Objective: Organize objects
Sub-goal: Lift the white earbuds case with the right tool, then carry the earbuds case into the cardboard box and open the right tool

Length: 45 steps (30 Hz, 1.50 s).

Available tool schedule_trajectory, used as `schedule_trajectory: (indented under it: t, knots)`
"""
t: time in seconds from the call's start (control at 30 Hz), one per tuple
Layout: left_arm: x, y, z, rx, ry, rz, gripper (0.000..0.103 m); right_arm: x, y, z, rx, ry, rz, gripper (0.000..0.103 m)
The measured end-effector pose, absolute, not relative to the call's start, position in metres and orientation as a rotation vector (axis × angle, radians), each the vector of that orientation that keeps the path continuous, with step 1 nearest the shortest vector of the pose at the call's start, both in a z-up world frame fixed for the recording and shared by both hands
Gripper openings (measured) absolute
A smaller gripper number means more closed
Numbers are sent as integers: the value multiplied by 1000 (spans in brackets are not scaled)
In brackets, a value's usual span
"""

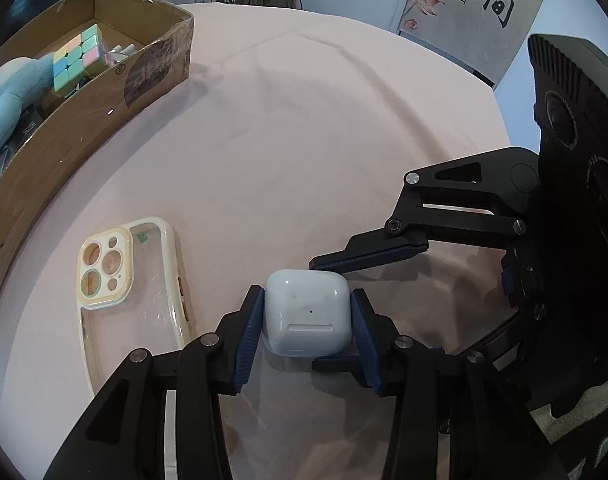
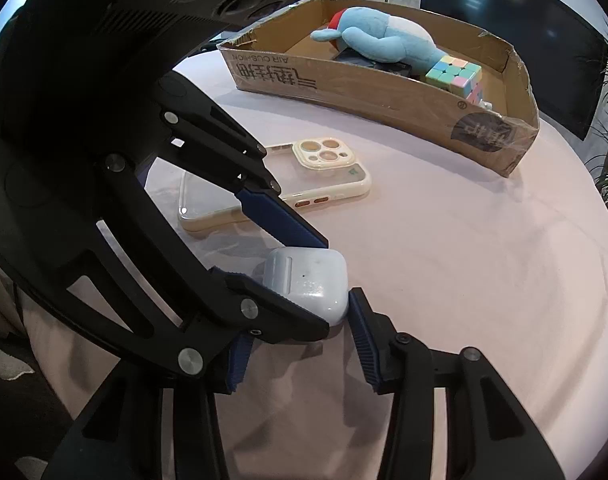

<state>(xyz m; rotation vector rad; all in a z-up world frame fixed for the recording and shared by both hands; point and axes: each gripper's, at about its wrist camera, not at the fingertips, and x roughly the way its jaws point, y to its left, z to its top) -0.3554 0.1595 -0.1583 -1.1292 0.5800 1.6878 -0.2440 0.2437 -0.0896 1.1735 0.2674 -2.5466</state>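
A: Where is the earbud case (image 1: pixel 307 312)?
B: Six o'clock on the table (image 1: pixel 304 120), pinched by the left gripper (image 1: pixel 306 330); the right gripper (image 2: pixel 300 340) brackets it, half open.
A: Hazard?
B: Glossy shell may squirt free; the box (image 1: pixel 104 92) lies at ten o'clock

Left gripper (image 2: pixel 325 284) clamps white earbud case (image 2: pixel 305 280) on table (image 2: pixel 483 280). Right gripper (image 2: pixel 300 344) open beside it. Phone case (image 2: pixel 280 184) behind; box (image 2: pixel 383 96) far w/ plush (image 2: pixel 383 36), cube (image 2: pixel 455 72).
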Motion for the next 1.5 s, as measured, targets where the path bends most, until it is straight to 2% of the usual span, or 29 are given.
schedule_trajectory:
  t: [0.2, 0.73, 1.0, 1.37, 1.5]
  knots:
    - [-350, 163, -152, -1072, 620, 1722, 41, -240, 234, -85, 1139, 381, -2576, 41]
    - [-366, 167, -101, -944, 583, 1831, 41, -254, 240, -46, 1023, 596, -2606, 41]
    - [-412, 185, -75, -858, 574, 1903, 41, -290, 253, -18, 933, 753, -2606, 41]
    - [-503, 205, -23, -781, 604, 1937, 41, -378, 279, 31, 874, 818, -2598, 42]
    - [-545, 222, -18, -801, 600, 1908, 41, -416, 291, 37, 909, 837, -2606, 42]
